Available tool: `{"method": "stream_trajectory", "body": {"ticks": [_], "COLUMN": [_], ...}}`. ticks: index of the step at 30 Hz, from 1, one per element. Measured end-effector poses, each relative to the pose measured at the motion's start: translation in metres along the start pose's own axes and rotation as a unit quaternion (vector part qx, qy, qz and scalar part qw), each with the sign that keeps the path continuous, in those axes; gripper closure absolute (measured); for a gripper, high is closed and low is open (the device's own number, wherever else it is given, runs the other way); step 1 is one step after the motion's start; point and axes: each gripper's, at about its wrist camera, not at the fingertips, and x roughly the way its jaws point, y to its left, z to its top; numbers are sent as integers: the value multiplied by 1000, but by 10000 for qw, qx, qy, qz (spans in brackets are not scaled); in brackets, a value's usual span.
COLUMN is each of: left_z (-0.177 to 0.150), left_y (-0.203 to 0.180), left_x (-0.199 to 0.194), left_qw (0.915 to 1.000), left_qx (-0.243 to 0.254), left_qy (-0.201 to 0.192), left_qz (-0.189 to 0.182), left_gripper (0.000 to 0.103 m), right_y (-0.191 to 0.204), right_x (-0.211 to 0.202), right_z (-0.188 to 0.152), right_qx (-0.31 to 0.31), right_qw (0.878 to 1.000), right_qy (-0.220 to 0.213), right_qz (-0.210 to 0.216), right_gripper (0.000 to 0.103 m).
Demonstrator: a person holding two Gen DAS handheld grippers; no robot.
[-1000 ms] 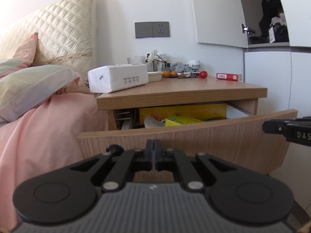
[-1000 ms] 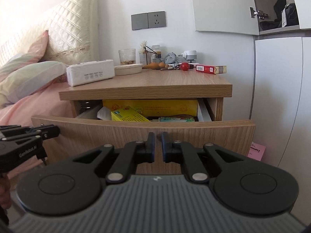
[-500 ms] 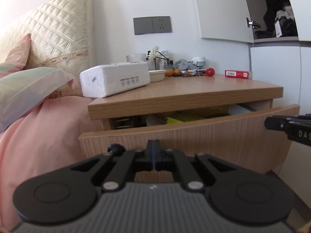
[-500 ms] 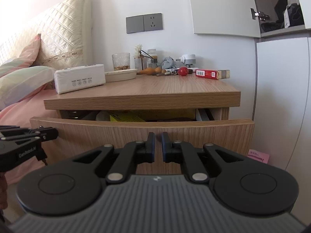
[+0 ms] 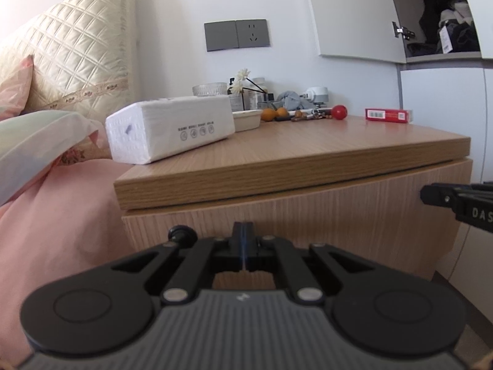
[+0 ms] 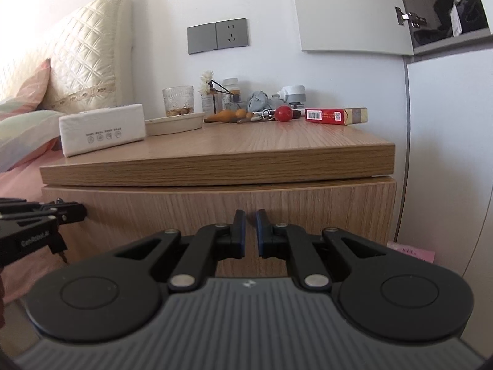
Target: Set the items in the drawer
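Note:
The wooden nightstand's drawer (image 5: 323, 212) (image 6: 215, 206) is pushed in flush under the top, its contents hidden. My left gripper (image 5: 243, 231) is shut and empty, its tips against the drawer front. My right gripper (image 6: 251, 219) is nearly shut with a thin gap between the fingers, empty, tips at the drawer front. Each gripper shows at the edge of the other's view: the right one (image 5: 431, 194), the left one (image 6: 71, 212).
On the nightstand top (image 6: 234, 145) lie a white tissue pack (image 5: 169, 129) (image 6: 101, 129), a shallow dish (image 6: 174, 123), a glass (image 6: 178, 100), a red ball (image 6: 283, 113), a red box (image 6: 336, 115), small fruit, keys. A bed with pink sheet (image 5: 55, 215) stands left, white cabinets (image 6: 446, 141) right.
The drawer, open with yellow boxes showing a second ago, has been pushed fully shut. Both grippers moved forward with it toward the nightstand.

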Motion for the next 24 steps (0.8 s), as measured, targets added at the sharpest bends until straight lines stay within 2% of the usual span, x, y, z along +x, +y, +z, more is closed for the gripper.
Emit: {"method": "stream_trajectory", "body": {"ticks": [17,24], "left_z": [2,3], "left_y": [6,7], "left_x": [15,12], "left_qw": [10000,9997], "left_qx": [-67,-164], "left_qy": [58,153], "left_qz": [-8,-92], "left_gripper": [99,95], "right_y": [-6,-8], "right_x": [14,16], "right_z": [-1,2], "right_qx": [137,160], "right_qw": [9998,9997], "right_qy": [-81,74], "right_qz": [77,157], "right_gripper": [94,90]}}
